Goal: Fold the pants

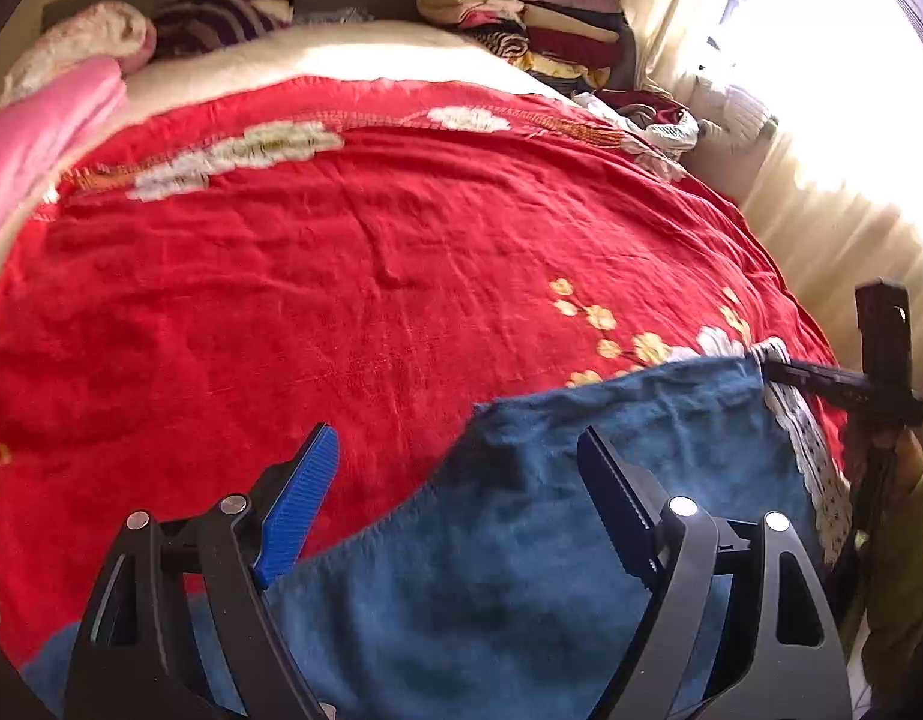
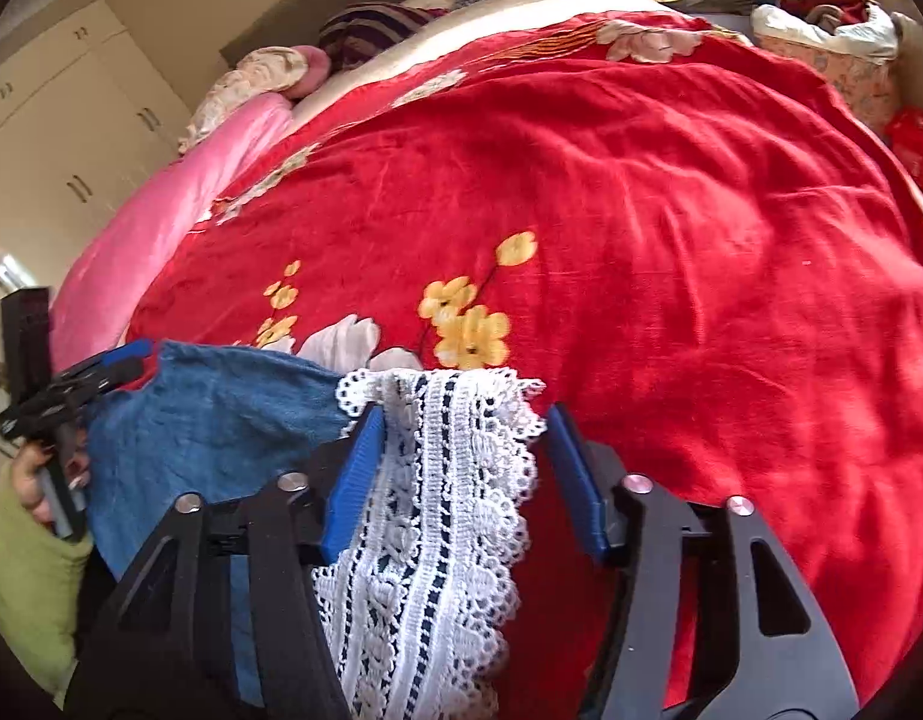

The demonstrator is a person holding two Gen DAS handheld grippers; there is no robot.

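Observation:
Blue pants (image 1: 521, 540) with a white lace trim (image 2: 437, 510) lie on a red flowered blanket (image 1: 341, 276) at the near edge of the bed. My left gripper (image 1: 455, 498) is open above the blue cloth, its jaws wide apart. My right gripper (image 2: 461, 468) is open with the lace strip lying between its blue fingers (image 2: 353, 480). In the left wrist view the right gripper (image 1: 779, 369) shows at the pants' far right corner. In the right wrist view the left gripper (image 2: 101, 372) shows at the pants' left corner.
A pink quilt (image 1: 35, 138) lies along the bed's left side. Piles of folded clothes (image 1: 521, 18) sit at the far right corner by a bright curtained window (image 1: 821, 90). Cream cupboards (image 2: 59, 120) stand at left.

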